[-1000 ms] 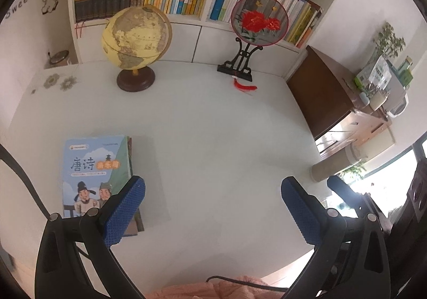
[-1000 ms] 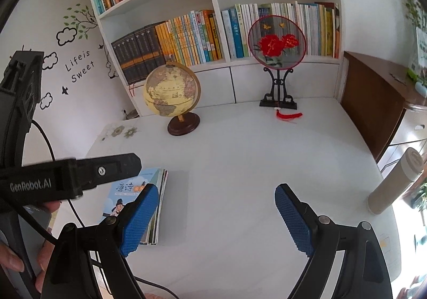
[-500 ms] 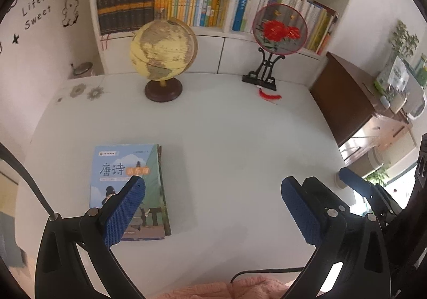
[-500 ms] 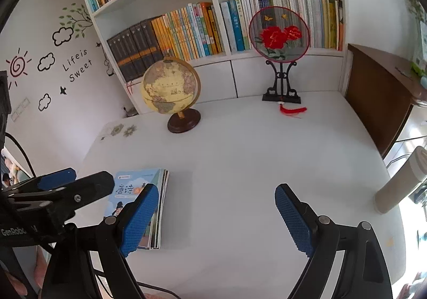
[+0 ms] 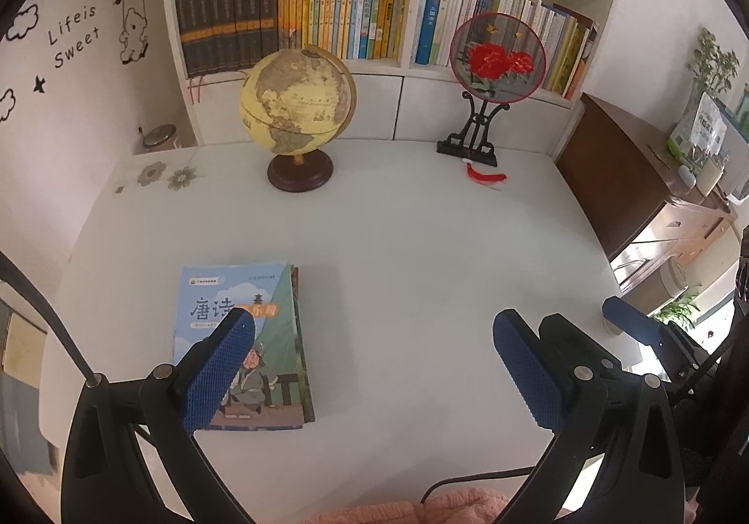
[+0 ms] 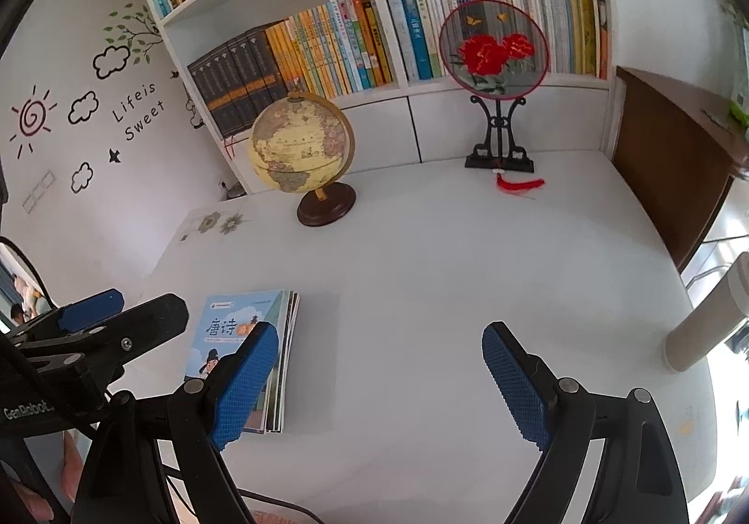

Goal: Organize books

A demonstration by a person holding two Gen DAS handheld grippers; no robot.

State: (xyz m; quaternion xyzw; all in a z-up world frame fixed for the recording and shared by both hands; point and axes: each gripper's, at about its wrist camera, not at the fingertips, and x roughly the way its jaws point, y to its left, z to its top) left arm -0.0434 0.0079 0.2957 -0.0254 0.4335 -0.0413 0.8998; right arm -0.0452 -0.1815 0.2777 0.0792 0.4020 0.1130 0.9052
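A small stack of thin books (image 5: 243, 327) with a blue illustrated cover lies flat on the white table (image 5: 421, 243), near its front left; it also shows in the right wrist view (image 6: 234, 337). My left gripper (image 5: 374, 365) is open and empty above the table, its left finger over the stack's cover. My right gripper (image 6: 379, 379) is open and empty, its left finger over the stack's right edge. The left gripper's body (image 6: 93, 337) shows at the left of the right wrist view.
A globe (image 5: 297, 103) and a round red-flower fan on a black stand (image 5: 496, 56) stand at the table's back, with a red tassel (image 5: 484, 175). Bookshelves full of upright books (image 5: 327, 14) rise behind. A brown cabinet (image 5: 618, 168) stands right. A beige cylinder (image 6: 707, 318) is beyond the right edge.
The left gripper has swung left and tilted up, so the book stack has moved toward the view's centre. The right gripper has shifted slightly. Both stay open.
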